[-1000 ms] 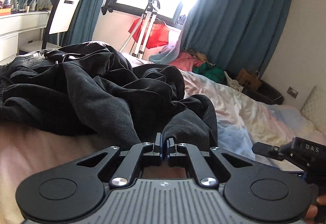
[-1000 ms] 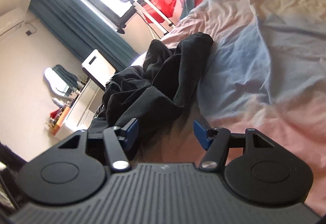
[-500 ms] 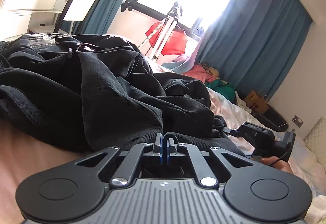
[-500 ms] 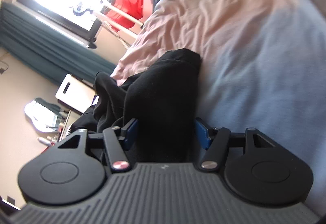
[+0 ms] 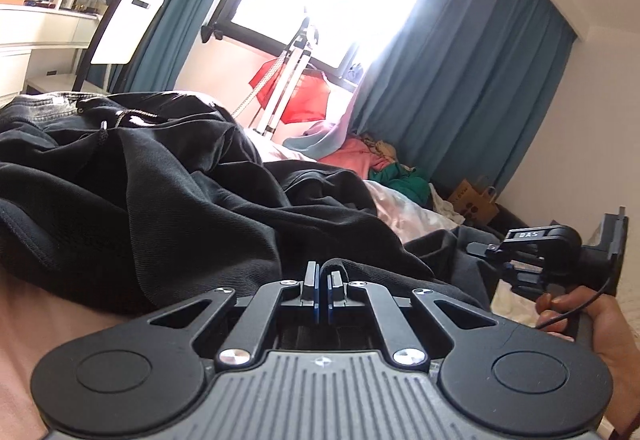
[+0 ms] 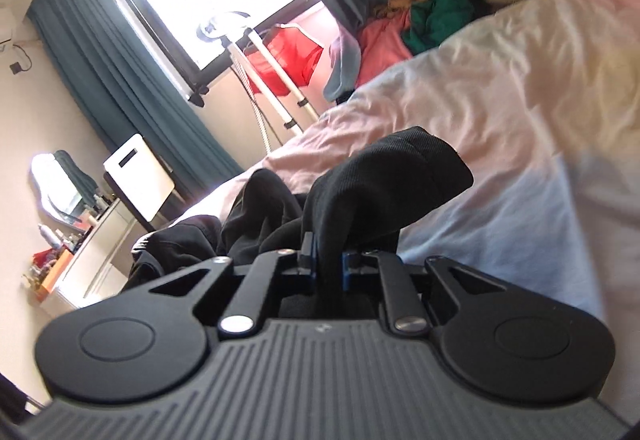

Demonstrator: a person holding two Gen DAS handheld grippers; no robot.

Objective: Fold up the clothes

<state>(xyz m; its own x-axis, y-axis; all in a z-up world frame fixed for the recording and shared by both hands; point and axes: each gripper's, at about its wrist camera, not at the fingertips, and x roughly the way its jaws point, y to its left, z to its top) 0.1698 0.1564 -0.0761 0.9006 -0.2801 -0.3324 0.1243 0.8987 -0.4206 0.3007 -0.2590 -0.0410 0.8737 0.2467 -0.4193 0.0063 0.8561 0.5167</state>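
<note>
Black garment of soft ribbed knit fabric (image 5: 168,207) lies crumpled in heavy, matte folds on the bed, ahead and left of the left gripper (image 5: 323,286); one thin rolled edge of it loops up between that gripper's blue-padded fingers, which are clamped tight on it with almost no gap; a drawstring cord end (image 5: 103,129) and a denim-look waistband (image 5: 48,101) show at the far left of the pile.

Right gripper (image 6: 328,264): jaws closing on a thick fold of the same black garment (image 6: 384,183); fabric fills the gap between the blue pads (image 6: 346,272) and bulges out just ahead as a rounded, cuff-like lump with fine rib texture, raised off the sheet; pads look pressed against it.

Pale pink-and-blue wrinkled bedsheet (image 6: 500,127) spreads right of and beyond the right gripper, soft cotton look, shallow creases.

In the left wrist view, the right gripper (image 5: 504,256) sits ahead to the right, black rigid plastic, a hand (image 5: 596,324) on its handle; dark fabric hangs at its tip.

Both gripper bodies: matte black, ribbed grey top plate, round pivots, silver screw heads.
</note>
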